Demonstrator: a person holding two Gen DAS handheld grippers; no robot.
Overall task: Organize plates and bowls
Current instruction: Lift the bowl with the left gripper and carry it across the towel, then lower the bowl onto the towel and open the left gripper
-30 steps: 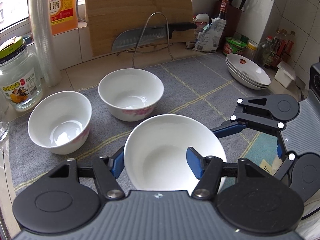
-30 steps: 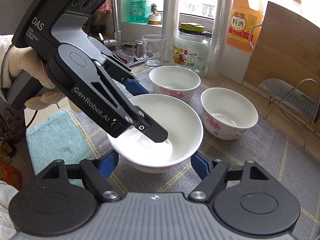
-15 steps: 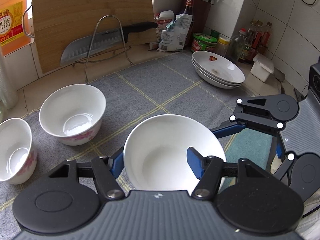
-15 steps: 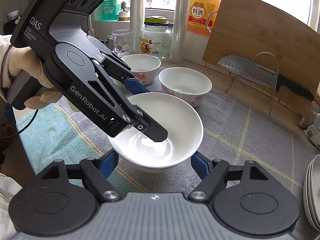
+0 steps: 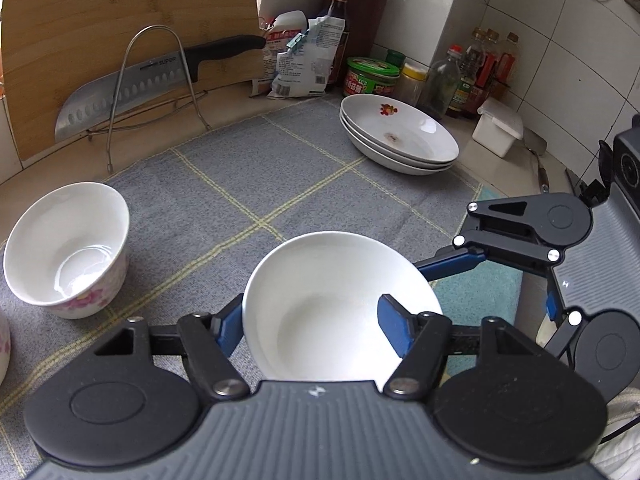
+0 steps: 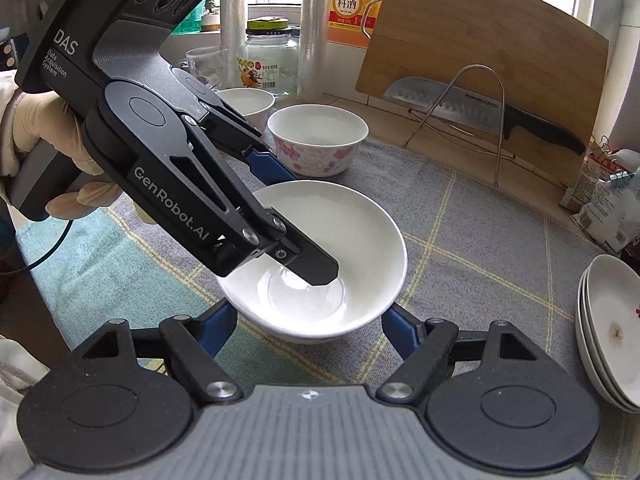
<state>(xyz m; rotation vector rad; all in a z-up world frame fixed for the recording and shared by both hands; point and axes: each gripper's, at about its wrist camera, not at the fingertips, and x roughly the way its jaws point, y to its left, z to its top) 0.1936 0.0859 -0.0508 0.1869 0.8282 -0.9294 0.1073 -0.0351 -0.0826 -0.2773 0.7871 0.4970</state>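
A plain white bowl (image 5: pixel 328 304) (image 6: pixel 340 232) is low over the grey checked mat (image 5: pixel 280 168), gripped from two sides. My left gripper (image 5: pixel 310 304) has the bowl's wall between its jaws, one finger inside and one outside. Those jaws are opening, though both pads still look to be on the wall. My right gripper (image 6: pixel 308 314) is shut on the bowl's lower sides. Its blue finger (image 5: pixel 460 262) reaches the bowl's far rim in the left wrist view. A stack of three plates (image 5: pixel 400 136) (image 6: pixel 608 332) sits at the mat's right end.
Two flowered bowls (image 6: pixel 318 144) (image 6: pixel 248 100) stand on the mat's left side. A cleaver (image 5: pixel 132 92) rests in a wire rack against a cutting board (image 5: pixel 120 20). Jars, bottles and a white box (image 5: pixel 498 126) line the back right. A teal cloth (image 6: pixel 120 272) lies by the near edge.
Both grippers have carried the white bowl rightward along the mat. The flowered bowls have slid off to the left and the plate stack has come closer.
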